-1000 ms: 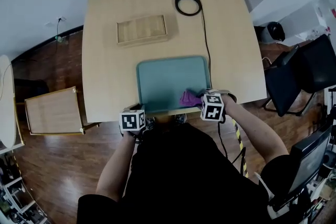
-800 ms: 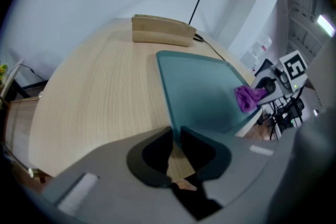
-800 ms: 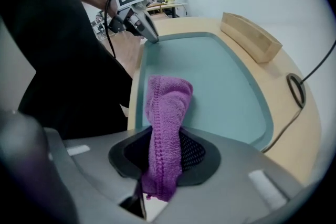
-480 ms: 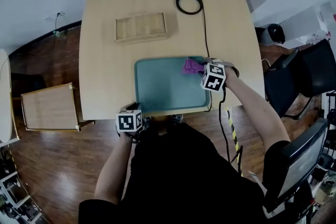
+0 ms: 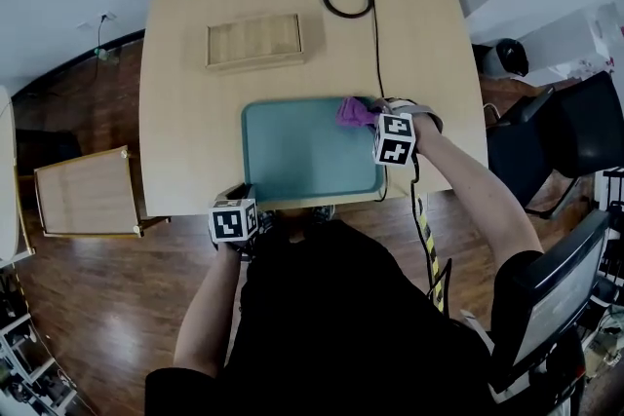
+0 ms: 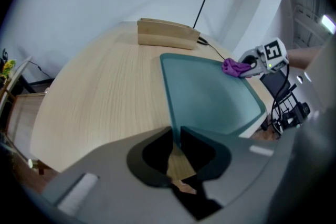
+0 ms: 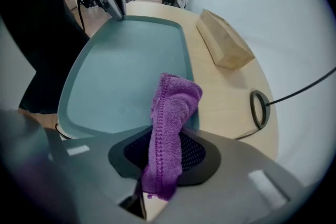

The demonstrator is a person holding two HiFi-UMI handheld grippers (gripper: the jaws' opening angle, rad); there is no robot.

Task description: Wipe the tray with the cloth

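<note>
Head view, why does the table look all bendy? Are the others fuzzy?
Head view: a wide lens bows the edges of the light wooden table. Left gripper view: dark round corners, the teal plastic tray curves, the left tool looks soft up close. Right gripper view: the purple towelling cloth is sharp.

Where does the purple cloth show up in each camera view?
Head view: cloth at the tray's far right corner.
Left gripper view: cloth upper right, at the tray's far corner.
Right gripper view: cloth centre, clamped in the right tool.
Shared landmark: the teal tray.
</note>
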